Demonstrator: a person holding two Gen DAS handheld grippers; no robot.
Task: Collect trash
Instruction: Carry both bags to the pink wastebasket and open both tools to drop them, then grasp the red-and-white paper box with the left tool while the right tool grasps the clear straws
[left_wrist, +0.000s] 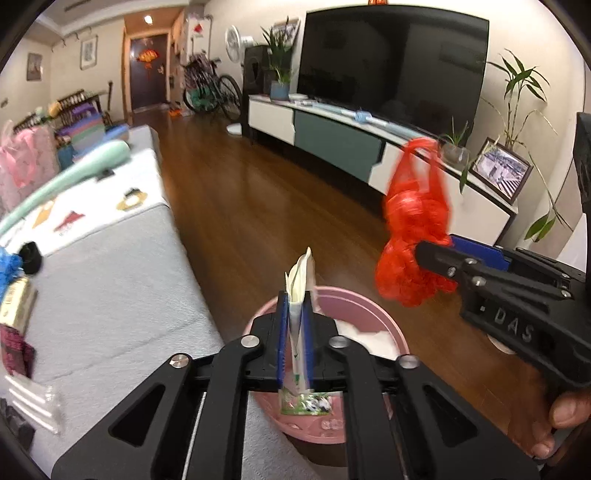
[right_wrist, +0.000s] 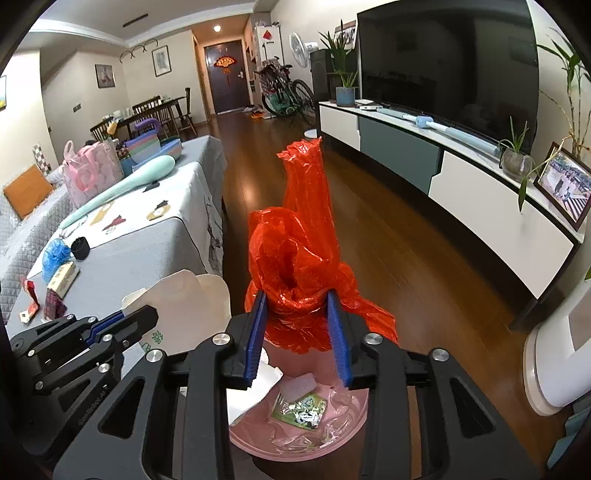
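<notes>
**Both grippers over the pink bin, each with trash between its jaws**

The left gripper (left_wrist: 295, 332) hangs above the pink bin (left_wrist: 369, 306), a pale folded wrapper (left_wrist: 300, 284) upright between its blue pads, which lie against its sides. The right gripper (right_wrist: 299, 339) sits just right of it, jaws partly apart around a crumpled red plastic bag (right_wrist: 295, 258); whether the pads press it is unclear. Wrappers and tissue already lie in the bin. More litter remains on the grey-covered table (right_wrist: 147, 251) at left.

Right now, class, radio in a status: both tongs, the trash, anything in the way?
Left tongs around white wrapper, over pink bin. Right tongs around red plastic bag, above same bin. Nothing in the way.
</notes>
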